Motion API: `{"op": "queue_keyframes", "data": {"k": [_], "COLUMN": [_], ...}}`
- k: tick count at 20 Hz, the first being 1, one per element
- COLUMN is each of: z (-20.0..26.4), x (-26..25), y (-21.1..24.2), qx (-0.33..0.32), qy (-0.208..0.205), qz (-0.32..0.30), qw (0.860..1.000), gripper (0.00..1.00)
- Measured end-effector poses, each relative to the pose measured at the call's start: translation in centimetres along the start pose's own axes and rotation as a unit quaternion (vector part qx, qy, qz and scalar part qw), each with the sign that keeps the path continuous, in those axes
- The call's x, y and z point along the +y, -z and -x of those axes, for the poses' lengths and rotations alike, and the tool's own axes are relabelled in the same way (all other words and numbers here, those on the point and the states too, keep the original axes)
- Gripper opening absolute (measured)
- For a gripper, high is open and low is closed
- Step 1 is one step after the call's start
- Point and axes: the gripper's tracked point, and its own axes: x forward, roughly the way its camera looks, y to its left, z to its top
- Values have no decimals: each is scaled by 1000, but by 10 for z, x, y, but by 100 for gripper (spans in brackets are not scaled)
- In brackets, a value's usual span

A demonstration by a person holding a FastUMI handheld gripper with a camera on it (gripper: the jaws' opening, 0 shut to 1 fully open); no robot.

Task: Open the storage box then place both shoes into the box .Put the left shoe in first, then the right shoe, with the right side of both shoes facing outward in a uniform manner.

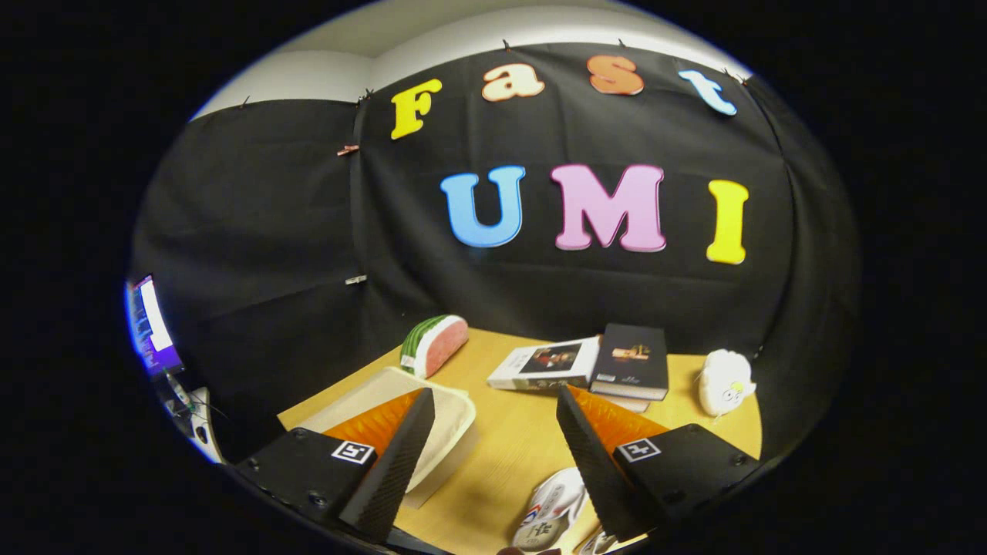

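Spread wide, the claw (493,432) grips nothing; a white shoe (551,509) lies between its fingers, storage box (455,416) behind the left one, bare worktop (509,439) ahead.

Tool (493,405) open above shoe (549,509)

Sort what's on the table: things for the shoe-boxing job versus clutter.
For the job:
storage box, lid on, behind one finger
white shoe, low between the fingers
gripper, open, holding nothing

Lying about:
watermelon-slice toy
two books
white plush toy
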Motion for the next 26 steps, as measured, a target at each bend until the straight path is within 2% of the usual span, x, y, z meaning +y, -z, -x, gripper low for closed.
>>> {"op": "queue_keyframes", "data": {"k": [3, 7, 13, 19, 20, 21, 22, 23, 24, 25, 26], "z": [-18, -44, -67, -84, -84, -83, -80, -82, -86, -81, -80], "x": [19, 35, 72, 88, 96, 101, 100, 103, 104, 102, 106], "y": [35, 86, 157, 187, 184, 182, 180, 179, 176, 175, 173], "qx": [43, 115, 216, 245, 247, 250, 250, 247, 232, 225, 223], "qy": [-62, -100, -149, -174, -192, -202, -214, -212, -217, -218, -225], "qz": [-92, -209, -355, -472, -495, -506, -505, -498, -481, -464, -456], "qw": [993, 966, 897, 829, 810, 801, 798, 804, 817, 829, 832], "gripper": [99, 98, 98, 94, 69, 61, 53, 34, 15, 12, 7]}}
